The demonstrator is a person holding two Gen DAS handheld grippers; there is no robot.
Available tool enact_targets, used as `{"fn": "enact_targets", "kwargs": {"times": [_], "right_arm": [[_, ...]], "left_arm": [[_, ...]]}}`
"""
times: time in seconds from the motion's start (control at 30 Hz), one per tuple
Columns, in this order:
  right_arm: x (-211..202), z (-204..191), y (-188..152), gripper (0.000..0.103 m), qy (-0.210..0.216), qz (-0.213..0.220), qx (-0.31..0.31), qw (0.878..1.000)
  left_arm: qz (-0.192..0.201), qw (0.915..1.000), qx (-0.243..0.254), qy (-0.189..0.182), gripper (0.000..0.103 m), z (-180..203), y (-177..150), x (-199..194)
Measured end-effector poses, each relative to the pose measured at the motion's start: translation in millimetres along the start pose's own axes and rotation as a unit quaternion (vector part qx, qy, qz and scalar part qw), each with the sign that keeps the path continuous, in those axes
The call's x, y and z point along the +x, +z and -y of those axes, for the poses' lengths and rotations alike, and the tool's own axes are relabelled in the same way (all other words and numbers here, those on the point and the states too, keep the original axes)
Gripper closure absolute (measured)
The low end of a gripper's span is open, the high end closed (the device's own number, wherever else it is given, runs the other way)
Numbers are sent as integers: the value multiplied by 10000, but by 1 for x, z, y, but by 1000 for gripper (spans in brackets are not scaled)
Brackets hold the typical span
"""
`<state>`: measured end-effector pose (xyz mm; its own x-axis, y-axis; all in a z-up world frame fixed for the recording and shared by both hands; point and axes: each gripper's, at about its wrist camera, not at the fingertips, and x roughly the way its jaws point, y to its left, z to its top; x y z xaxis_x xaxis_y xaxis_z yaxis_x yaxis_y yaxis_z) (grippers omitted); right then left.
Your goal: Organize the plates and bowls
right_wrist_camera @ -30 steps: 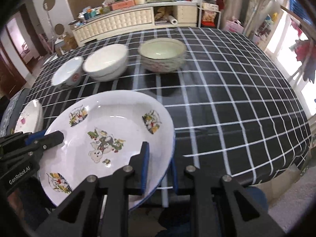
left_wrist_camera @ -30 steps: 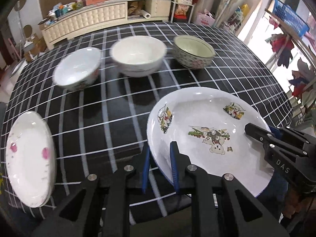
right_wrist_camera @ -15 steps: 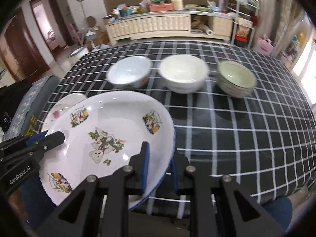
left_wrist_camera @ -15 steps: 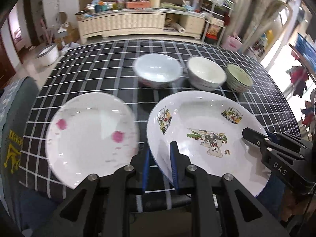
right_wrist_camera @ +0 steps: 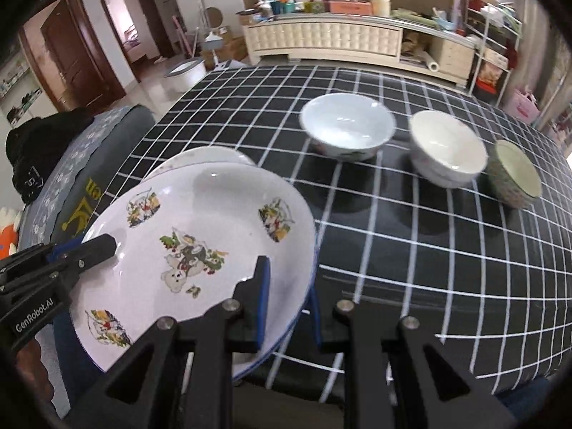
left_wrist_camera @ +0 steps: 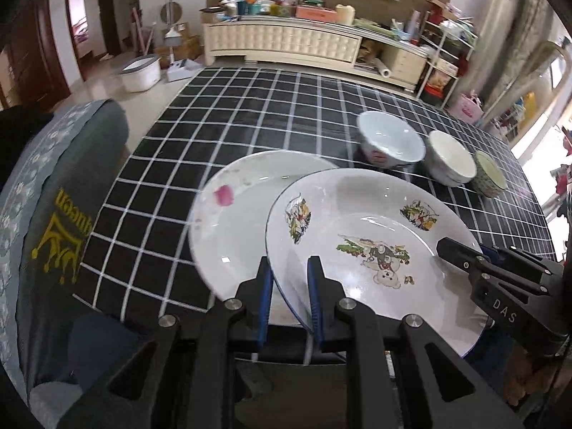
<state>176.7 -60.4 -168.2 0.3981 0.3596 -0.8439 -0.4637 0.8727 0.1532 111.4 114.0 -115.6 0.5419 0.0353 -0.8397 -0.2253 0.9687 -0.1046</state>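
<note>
Left wrist view: the left gripper [left_wrist_camera: 287, 279] is pinching the near edge of the cartoon plate [left_wrist_camera: 371, 250], one finger on each side of the rim. The right gripper [left_wrist_camera: 461, 254] grips the plate's right edge. The cartoon plate hangs in the air, partly over the pink-flower plate [left_wrist_camera: 232, 221], which lies on the checked tablecloth [left_wrist_camera: 250, 114]. Three bowls stand in a row farther back: the white bowl [left_wrist_camera: 389, 139], the cream bowl [left_wrist_camera: 450, 157] and the green bowl [left_wrist_camera: 489, 173].

Right wrist view: the right gripper [right_wrist_camera: 289, 296] is clamped on the cartoon plate's [right_wrist_camera: 200, 236] near edge. The left gripper [right_wrist_camera: 96, 246] holds the far left edge. The pink-flower plate [right_wrist_camera: 203, 155] peeks out behind it.
</note>
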Motion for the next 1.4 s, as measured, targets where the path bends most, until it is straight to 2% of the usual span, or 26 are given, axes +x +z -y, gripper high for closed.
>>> {"fn": "enact_targets", "kwargs": {"times": [0.3,0.53,1.23,1.4], "right_arm": [[17,-31,1,79,26,-176,-230,9996],[29,-38,2,79,-30,-313,-246,9992],[55,-36,14,79,-173,-654,-186,9975],[60,-34,17,79,-180,-741,-76,9971]], "left_arm": [[-138,9994,-282,125,86,-38,-11,8],[-228,9989,-394,147,86,-52,-11,18],[-462,9984,-319,106,86,-59,-2,49],[-418,9986,-257,171,86,-56,3,52]]}}
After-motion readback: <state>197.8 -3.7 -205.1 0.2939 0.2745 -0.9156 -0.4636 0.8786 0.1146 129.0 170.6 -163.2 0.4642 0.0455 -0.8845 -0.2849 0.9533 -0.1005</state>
